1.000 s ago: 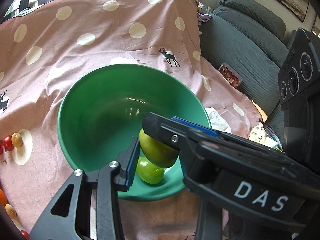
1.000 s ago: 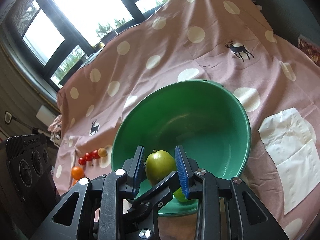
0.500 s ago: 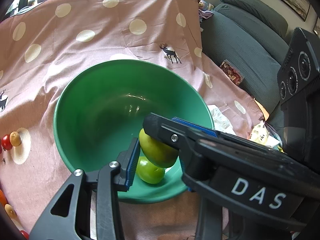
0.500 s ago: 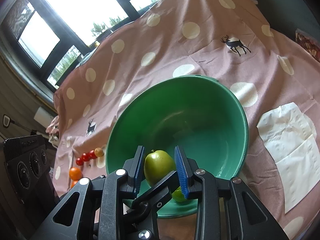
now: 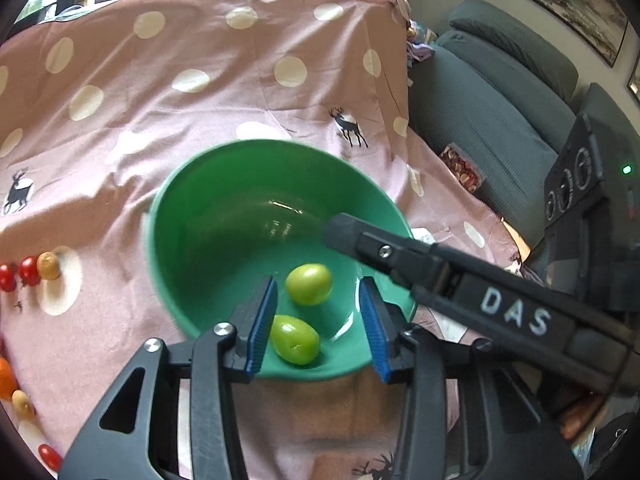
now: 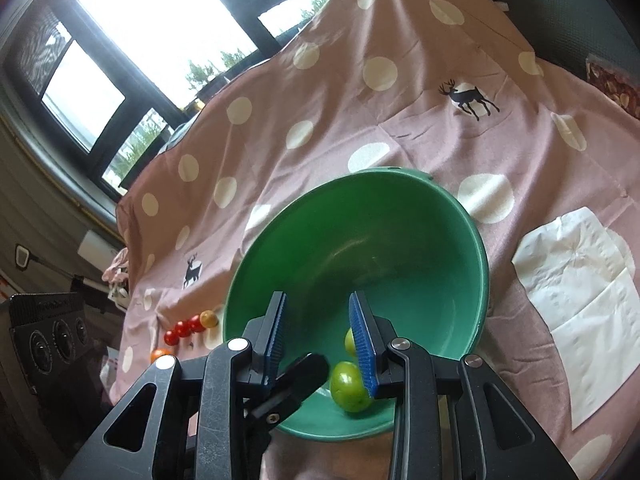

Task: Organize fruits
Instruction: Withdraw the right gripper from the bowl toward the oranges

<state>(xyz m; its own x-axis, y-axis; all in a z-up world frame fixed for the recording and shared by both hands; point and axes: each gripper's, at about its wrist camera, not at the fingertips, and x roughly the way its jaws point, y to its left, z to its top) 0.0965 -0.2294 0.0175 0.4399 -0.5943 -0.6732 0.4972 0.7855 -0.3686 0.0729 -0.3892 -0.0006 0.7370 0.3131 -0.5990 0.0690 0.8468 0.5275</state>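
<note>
Polka-dot cloth point(image 5: 208, 92) bearing a green bowl point(image 5: 192, 248). Two green fruits point(image 5: 309, 283) rest near its front wall, between the spread, empty left gripper point(image 5: 316, 320); right gripper point(image 6: 318, 340), also spread, hovers alongside. Loose tomatoes point(image 5: 20, 276) lie leftward, nearer the left gripper.

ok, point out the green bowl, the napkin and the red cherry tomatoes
green bowl point(image 6: 476, 248), right wrist view, right rim.
napkin point(image 6: 576, 268), right wrist view, middle of the sheet.
red cherry tomatoes point(image 6: 183, 329), right wrist view, middle tomato.
</note>
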